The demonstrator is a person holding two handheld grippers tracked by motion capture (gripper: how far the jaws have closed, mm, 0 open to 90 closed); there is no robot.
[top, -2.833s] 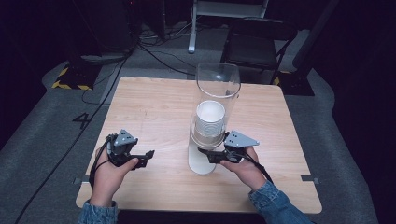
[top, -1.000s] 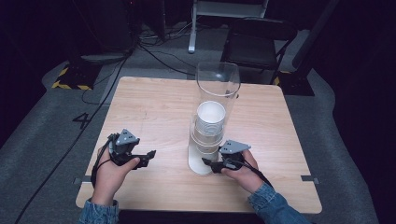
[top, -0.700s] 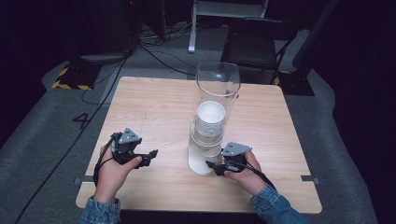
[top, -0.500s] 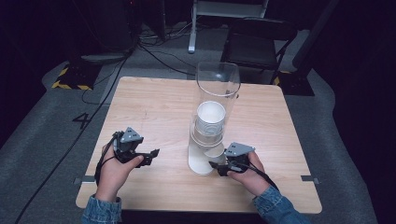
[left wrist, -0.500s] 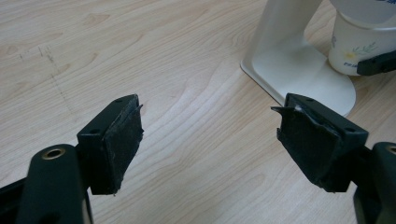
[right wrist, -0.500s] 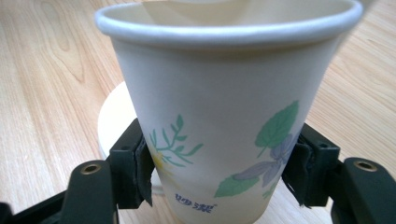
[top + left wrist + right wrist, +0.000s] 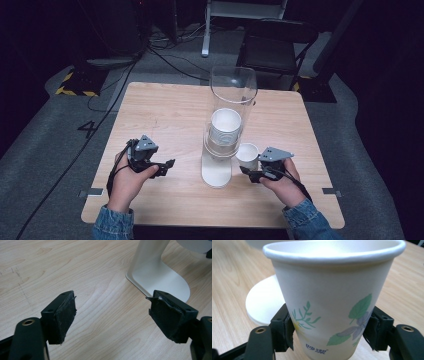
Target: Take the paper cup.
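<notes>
I am holding the right gripper (image 7: 248, 173) clamped on a paper cup (image 7: 332, 297); in the right gripper view its two pads are pressing the cup's lower wall from either side, at 9 and 3 o'clock, and the cup is standing upright between them, rim up, flowers and leaves printed on its side. In the high view the cup (image 7: 247, 154) is sitting just beside the dispenser (image 7: 227, 120), at about 3 o'clock from its white base (image 7: 216, 171); whether the cup's bottom is touching the table (image 7: 165, 110) I cannot tell.

I am keeping the left gripper (image 7: 112, 315) wide open, nothing between its pads; in the left gripper view the jaws are framing bare wood, with the base (image 7: 160, 280) lying beyond the right-hand jaw, apart from it. In the high view the left gripper (image 7: 167, 166) is resting near the table's 7 o'clock, well apart from the base.

The dispenser's clear tube is rising at the table's centre with a stack of cups (image 7: 225, 127) inside; open wood is lying at 10 to 12 o'clock and along the 3 o'clock side; my right hand (image 7: 282, 182) is working near the front edge at 5 o'clock, my left hand (image 7: 127, 180) likewise at 7.
</notes>
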